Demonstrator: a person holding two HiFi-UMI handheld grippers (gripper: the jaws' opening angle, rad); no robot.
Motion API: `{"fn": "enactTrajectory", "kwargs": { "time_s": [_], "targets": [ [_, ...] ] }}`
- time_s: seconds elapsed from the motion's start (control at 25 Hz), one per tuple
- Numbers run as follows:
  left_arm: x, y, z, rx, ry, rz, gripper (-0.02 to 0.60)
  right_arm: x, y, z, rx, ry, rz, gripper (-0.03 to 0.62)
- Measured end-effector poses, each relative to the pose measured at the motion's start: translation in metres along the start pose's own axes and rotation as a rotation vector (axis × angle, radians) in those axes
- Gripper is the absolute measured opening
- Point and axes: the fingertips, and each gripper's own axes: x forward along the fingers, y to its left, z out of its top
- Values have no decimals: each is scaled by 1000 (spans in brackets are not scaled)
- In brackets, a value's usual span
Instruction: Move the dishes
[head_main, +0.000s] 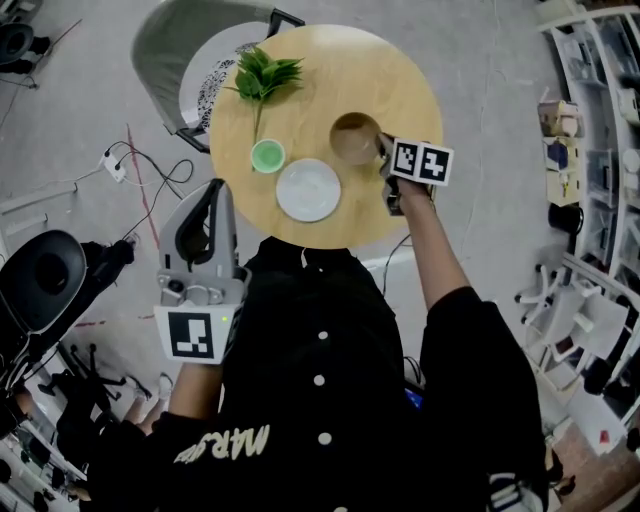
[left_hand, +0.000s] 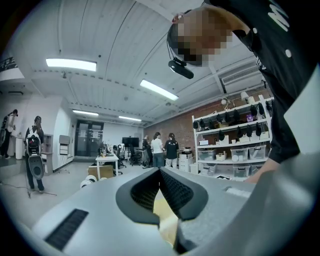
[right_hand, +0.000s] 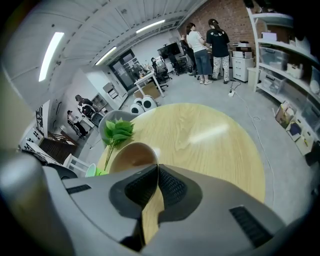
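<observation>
The right hand-held gripper (head_main: 384, 152) pinches the rim of the round brown bowl (head_main: 353, 138), mouth up, in the upper middle over the tabletop (head_main: 400, 70). The left hand-held gripper (head_main: 214, 195), lower left, is squeezed shut on nothing.

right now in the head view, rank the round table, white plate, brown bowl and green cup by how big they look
1. round table
2. white plate
3. brown bowl, only somewhat smaller than the plate
4. green cup
All are about equally far from the camera, so the order should hold.
</observation>
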Motion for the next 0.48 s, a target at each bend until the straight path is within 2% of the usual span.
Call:
{"fn": "enactTrajectory", "kwargs": {
  "time_s": [0.48],
  "targets": [
    [2,-16,19,21,-37,-23,3,-40,-40,-49,60,13,-38,6]
  ]
}}
